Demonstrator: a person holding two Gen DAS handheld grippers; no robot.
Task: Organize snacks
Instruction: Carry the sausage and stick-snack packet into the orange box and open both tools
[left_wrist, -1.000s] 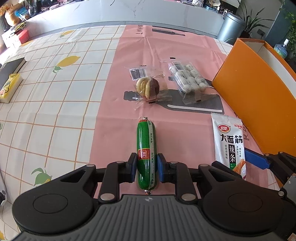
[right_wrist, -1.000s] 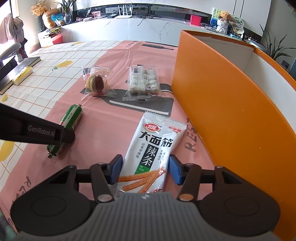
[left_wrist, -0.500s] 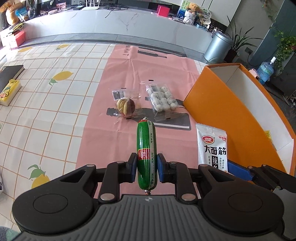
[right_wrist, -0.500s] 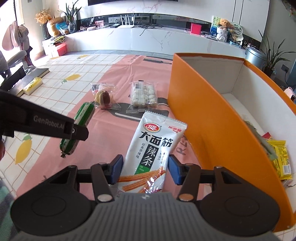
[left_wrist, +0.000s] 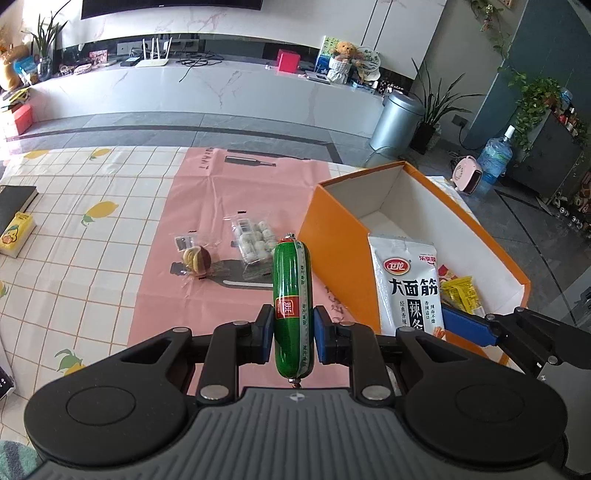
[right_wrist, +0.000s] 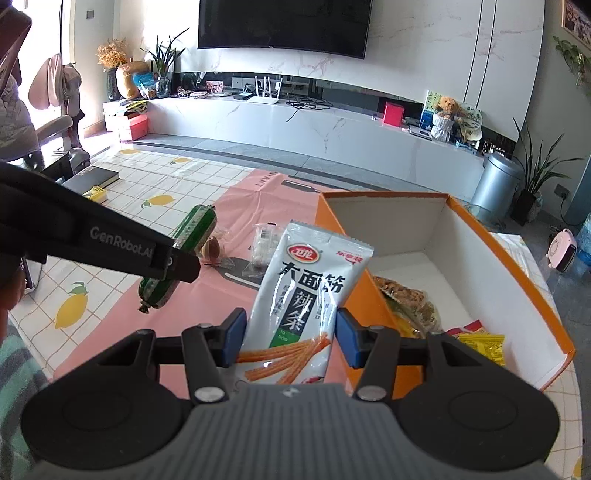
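Observation:
My left gripper (left_wrist: 293, 336) is shut on a green sausage (left_wrist: 291, 291), held lengthwise in the air above the pink mat (left_wrist: 236, 206). The sausage (right_wrist: 192, 230) also shows in the right wrist view, beside the left gripper's arm. My right gripper (right_wrist: 290, 339) is shut on a white spicy-strip packet (right_wrist: 303, 284), lifted beside the orange box (right_wrist: 517, 273). The same packet (left_wrist: 406, 280) hangs in front of the orange box (left_wrist: 332, 236) in the left wrist view. Inside the box lie a yellow snack pack (right_wrist: 480, 343) and a brown snack bag (right_wrist: 402, 295).
On the pink mat remain a clear-wrapped cookie pack (left_wrist: 195, 256) and a clear pack of white sweets (left_wrist: 253, 245). A black book (left_wrist: 14, 203) and a small yellow box (left_wrist: 16, 238) lie at the table's left. A silver bin (left_wrist: 397, 120) stands on the floor beyond.
Both grippers have risen off the table with their snacks still gripped. The views now look from higher up, into the orange box, and the room behind has come into sight.

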